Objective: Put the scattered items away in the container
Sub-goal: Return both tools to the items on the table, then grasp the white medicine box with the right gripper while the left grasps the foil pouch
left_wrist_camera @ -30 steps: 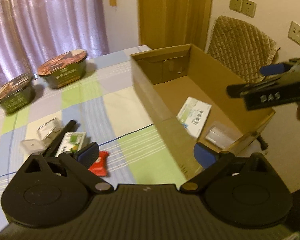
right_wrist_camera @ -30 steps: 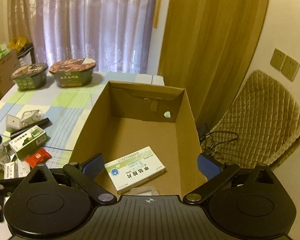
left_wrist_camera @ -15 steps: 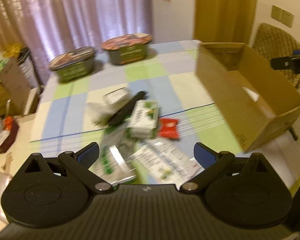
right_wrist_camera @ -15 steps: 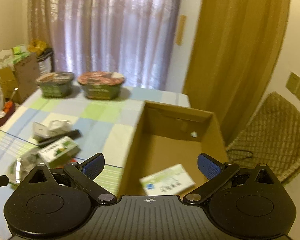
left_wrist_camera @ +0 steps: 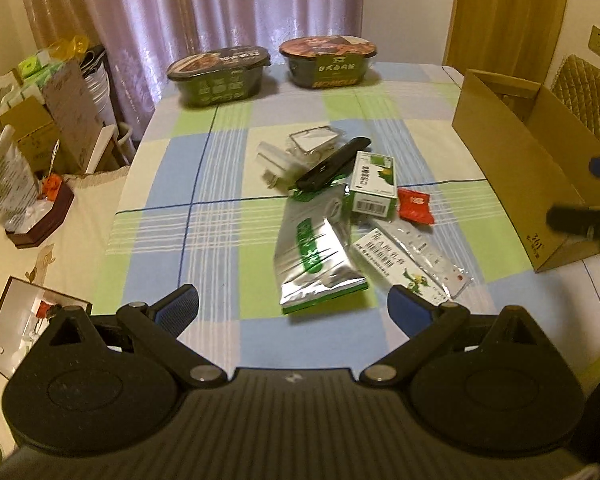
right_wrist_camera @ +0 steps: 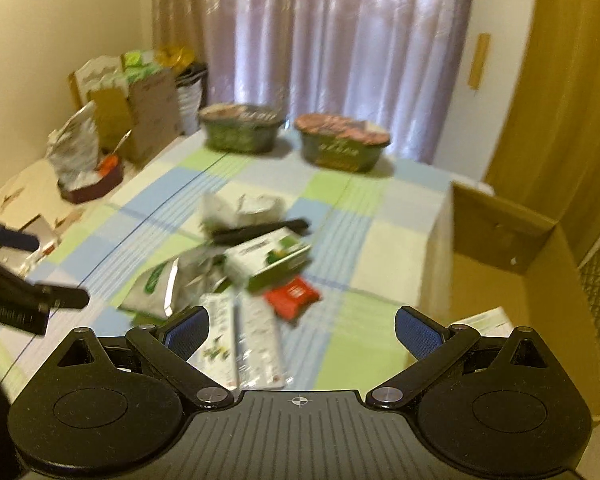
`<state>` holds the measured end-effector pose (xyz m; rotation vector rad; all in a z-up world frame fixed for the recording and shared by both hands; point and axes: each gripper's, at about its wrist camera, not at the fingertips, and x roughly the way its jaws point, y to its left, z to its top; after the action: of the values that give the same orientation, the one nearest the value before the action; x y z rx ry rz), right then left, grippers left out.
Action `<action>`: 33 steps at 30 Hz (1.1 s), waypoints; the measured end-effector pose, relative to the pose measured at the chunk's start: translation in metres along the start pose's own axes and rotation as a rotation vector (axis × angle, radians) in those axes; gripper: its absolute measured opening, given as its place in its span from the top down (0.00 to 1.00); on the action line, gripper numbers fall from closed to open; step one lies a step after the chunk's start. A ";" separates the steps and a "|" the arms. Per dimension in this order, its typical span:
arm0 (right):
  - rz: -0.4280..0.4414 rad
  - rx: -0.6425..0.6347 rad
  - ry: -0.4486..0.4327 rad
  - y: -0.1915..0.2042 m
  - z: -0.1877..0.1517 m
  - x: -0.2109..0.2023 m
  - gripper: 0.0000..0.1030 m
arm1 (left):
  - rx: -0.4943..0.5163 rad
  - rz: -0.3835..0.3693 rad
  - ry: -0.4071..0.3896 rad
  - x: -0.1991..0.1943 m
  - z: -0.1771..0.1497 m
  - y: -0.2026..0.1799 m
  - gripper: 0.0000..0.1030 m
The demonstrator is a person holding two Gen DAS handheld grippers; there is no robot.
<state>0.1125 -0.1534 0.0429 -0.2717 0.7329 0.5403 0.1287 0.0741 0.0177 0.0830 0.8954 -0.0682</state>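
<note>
**Checked cloth, cardboard box, and a heap of small packets between two spread grippers**

Checked cloth in green, blue and cream covers the bench (left_wrist_camera: 220, 184), which carries everything. Next in size, the open cardboard box (left_wrist_camera: 512, 168) stands at the bench's right edge, well apart from the pile; in the right wrist view a white medicine carton (right_wrist_camera: 486, 320) lies inside it, partly hidden behind the right gripper's finger.

Both grippers hover above the near side of the bench. The left gripper (left_wrist_camera: 293, 310) has its blue-padded fingers spread wide and holds nothing; the right gripper (right_wrist_camera: 302, 330) is likewise spread wide and empty, though its view is blurred.

Two lidded instant-noodle bowls, one rectangular (left_wrist_camera: 219, 75) and one rounder (left_wrist_camera: 327, 60), sit side by side at the far end near the curtain.

The scattered items lie in a loose heap at mid-bench:
- a silver foil pouch with green print (left_wrist_camera: 316, 256), nearest the left gripper
- a flat clear sachet with a white label (left_wrist_camera: 410, 258), just right of the pouch
- a green-and-white carton (left_wrist_camera: 373, 188), resting partly on the pouch's top
- a black remote-like bar (left_wrist_camera: 332, 164), lying at a slant against the carton
- a white charger plug (left_wrist_camera: 274, 164) and a clear plastic case (left_wrist_camera: 312, 142), behind the bar
- a small red packet (left_wrist_camera: 415, 204), just right of the carton
</note>
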 end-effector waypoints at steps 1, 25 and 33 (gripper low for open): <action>0.005 0.004 0.008 0.003 -0.003 0.003 0.00 | -0.008 0.002 0.002 0.000 -0.001 0.004 0.04; 0.090 -0.018 0.172 0.035 -0.033 0.074 0.00 | -0.060 -0.104 0.103 0.063 0.011 0.032 0.04; 0.147 -0.032 0.202 0.048 -0.034 0.113 0.39 | -0.044 -0.161 0.131 0.102 0.030 0.031 0.04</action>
<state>0.1363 -0.0861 -0.0622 -0.3069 0.9459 0.6704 0.2185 0.0997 -0.0427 -0.0263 1.0330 -0.1952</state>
